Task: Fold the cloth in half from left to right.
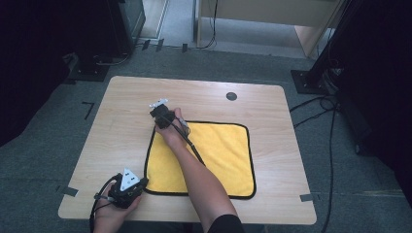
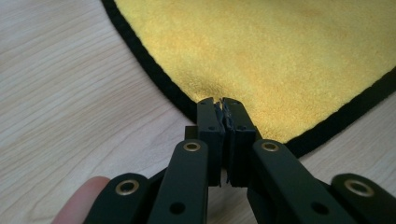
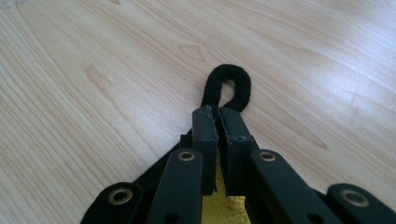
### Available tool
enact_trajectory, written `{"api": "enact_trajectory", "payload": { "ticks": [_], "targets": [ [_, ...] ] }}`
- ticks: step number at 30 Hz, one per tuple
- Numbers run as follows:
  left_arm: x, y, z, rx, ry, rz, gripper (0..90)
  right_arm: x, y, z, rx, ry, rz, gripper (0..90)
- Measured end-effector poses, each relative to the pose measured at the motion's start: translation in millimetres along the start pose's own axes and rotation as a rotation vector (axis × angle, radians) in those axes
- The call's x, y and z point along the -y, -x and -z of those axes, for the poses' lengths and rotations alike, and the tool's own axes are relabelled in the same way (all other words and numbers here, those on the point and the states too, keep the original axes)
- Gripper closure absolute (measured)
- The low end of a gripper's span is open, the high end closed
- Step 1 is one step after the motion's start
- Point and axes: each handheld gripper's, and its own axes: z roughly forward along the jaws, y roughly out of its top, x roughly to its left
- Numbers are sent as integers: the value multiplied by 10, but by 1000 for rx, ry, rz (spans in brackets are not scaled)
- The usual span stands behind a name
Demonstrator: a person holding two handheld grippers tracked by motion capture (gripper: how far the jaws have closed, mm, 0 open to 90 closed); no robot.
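On wooden table [image 1: 121, 131] (grey-carpeted room): yellow cloth [image 1: 218, 155].

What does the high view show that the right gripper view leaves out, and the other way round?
The high view alone shows the whole yellow cloth lying flat, the left hand-held gripper at its near left corner, and the floor. The right gripper view alone shows, close up, the right hand-held gripper shut on the cloth's black edging, which bulges into a small loop beyond its tips. Both share the wooden table, the cloth and that gripper.
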Motion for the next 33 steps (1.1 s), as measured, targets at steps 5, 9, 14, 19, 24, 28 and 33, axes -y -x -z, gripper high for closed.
{"api": "enact_trajectory", "payload": {
  "ticks": [5,9,14,19,24,28,33],
  "targets": [
    [26,-122,56,-56,-7,40,879,-155,-58,1,-17,18,5,871],
    [55,-294,165,-120,35,108,878,-364,-72,18,-23,52,20,870],
    [60,-388,322,-131,121,165,881,-548,-93,39,-45,81,18,869],
    [-2,-277,400,-78,193,154,884,-555,-80,96,-54,99,38,869],
    [-75,-156,392,-28,238,156,886,-438,110,310,-37,121,40,869],
    [-181,13,313,45,260,171,886,-315,333,548,-33,140,12,869],
    [-354,362,150,92,245,106,886,-36,688,763,-45,145,-72,868]
  ]
}}
